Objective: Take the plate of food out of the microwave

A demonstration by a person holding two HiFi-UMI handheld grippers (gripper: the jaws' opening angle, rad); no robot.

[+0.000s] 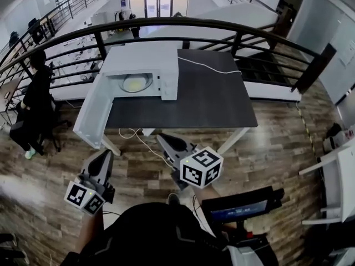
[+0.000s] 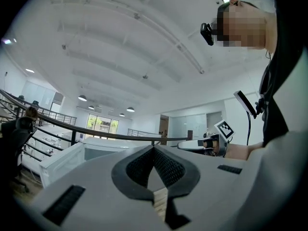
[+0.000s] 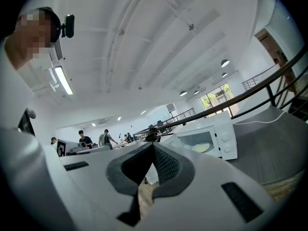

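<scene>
The white microwave (image 1: 145, 71) stands on the left of a dark table (image 1: 211, 98), its door (image 1: 91, 112) swung open toward the left. Inside it lies a pale plate of food (image 1: 135, 83), also visible through the opening in the right gripper view as the plate (image 3: 201, 147) in the microwave (image 3: 219, 138). Both grippers hang in front of the table, well short of it. My left gripper (image 1: 105, 155) (image 2: 154, 148) is shut and empty. My right gripper (image 1: 162, 140) (image 3: 153, 146) is shut too, with nothing in it.
A curved black railing (image 1: 166, 24) runs behind the table. A white cable (image 1: 208, 65) lies across the tabletop. A person in black (image 1: 36, 93) sits at the left. A stand with a small screen (image 1: 238, 209) is at my lower right, and white furniture (image 1: 338, 176) is at the right edge.
</scene>
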